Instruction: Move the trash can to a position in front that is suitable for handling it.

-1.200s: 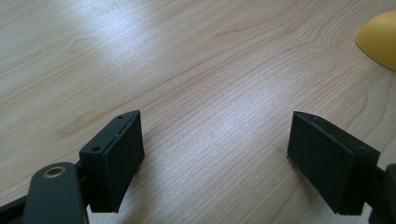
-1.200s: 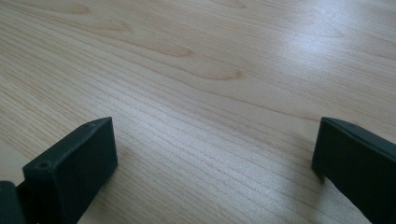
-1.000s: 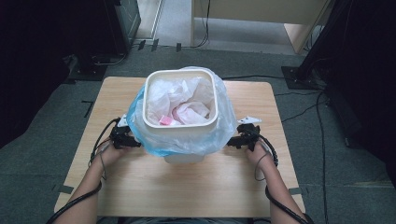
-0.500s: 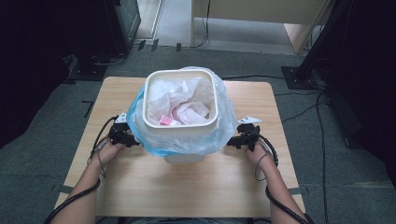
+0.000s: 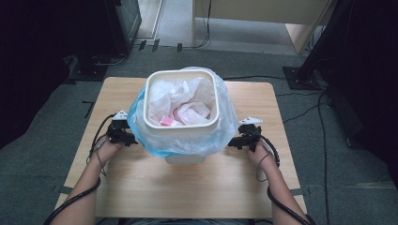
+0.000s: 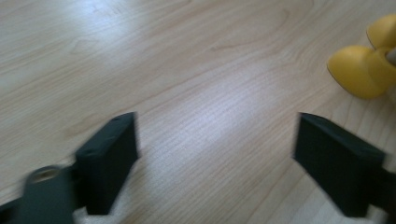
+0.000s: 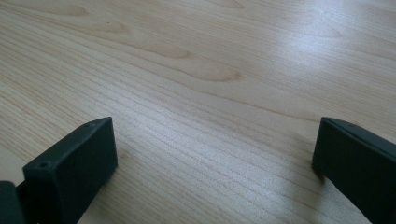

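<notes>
Bin (image 5: 181,123), blue-bag-lined (image 5: 141,123), centre frame on worktop (image 5: 187,187). Left gripper (image 5: 126,137) at frame left, right gripper (image 5: 237,141) at frame right, equally near, both beside bag skirt. Both spread wide, holding nothing. Yellow object (image 6: 362,70) upper right, left gripper view.

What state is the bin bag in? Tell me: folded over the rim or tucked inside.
Folded over: the blue bag drapes outside the white bin, below its rim.

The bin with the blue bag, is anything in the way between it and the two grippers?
Nothing visible is. In the high view the left gripper and the right gripper sit right at the sides of the blue bag draped over the white bin. Both gripper views show open jaws over bare wooden table.
</notes>
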The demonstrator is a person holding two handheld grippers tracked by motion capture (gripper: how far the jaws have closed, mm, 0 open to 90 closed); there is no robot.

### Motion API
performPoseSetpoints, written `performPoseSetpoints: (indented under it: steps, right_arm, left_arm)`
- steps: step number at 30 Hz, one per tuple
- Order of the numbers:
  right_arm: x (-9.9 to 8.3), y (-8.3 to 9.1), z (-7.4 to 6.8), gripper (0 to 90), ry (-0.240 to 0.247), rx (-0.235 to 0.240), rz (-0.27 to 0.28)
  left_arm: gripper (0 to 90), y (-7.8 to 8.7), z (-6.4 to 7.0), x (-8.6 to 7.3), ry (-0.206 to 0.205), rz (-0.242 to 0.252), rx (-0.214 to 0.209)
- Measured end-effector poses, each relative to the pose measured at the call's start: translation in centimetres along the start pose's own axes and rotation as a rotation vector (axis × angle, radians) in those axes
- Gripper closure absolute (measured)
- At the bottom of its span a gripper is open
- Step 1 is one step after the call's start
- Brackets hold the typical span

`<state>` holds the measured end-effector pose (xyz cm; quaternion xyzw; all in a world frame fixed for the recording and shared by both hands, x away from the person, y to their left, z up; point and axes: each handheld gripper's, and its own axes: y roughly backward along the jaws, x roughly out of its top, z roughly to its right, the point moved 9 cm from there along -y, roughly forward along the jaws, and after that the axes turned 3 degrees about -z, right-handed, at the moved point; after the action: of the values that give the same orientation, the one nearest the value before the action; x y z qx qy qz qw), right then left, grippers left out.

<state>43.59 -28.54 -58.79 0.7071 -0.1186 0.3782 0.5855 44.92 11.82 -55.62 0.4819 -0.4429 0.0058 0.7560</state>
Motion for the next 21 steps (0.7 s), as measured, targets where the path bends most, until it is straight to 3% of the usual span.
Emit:
performPoseSetpoints:
  steps: [8, 14, 16, 21]
  right_arm:
    - [-0.01, 0.00, 0.01, 0.0, 0.002, 0.000, -0.001]
    - [-0.01, 0.00, 0.01, 0.0, 0.002, 0.000, -0.001]
    - [-0.01, 0.00, 0.02, 0.0, 0.002, 0.000, 0.000]
    - [-0.01, 0.01, 0.01, 0.0, 0.002, 0.000, -0.001]
  left_arm:
    - [8.5, 0.67, 0.54, 0.64, 0.030, 0.022, -0.061]
    - [8.6, 0.37, 0.51, 0.59, 0.033, -0.004, -0.015]
    - [8.6, 0.38, 0.58, 0.77, 0.064, -0.002, -0.034]
    - [8.6, 0.92, 0.80, 1.07, 0.053, 0.007, -0.057]
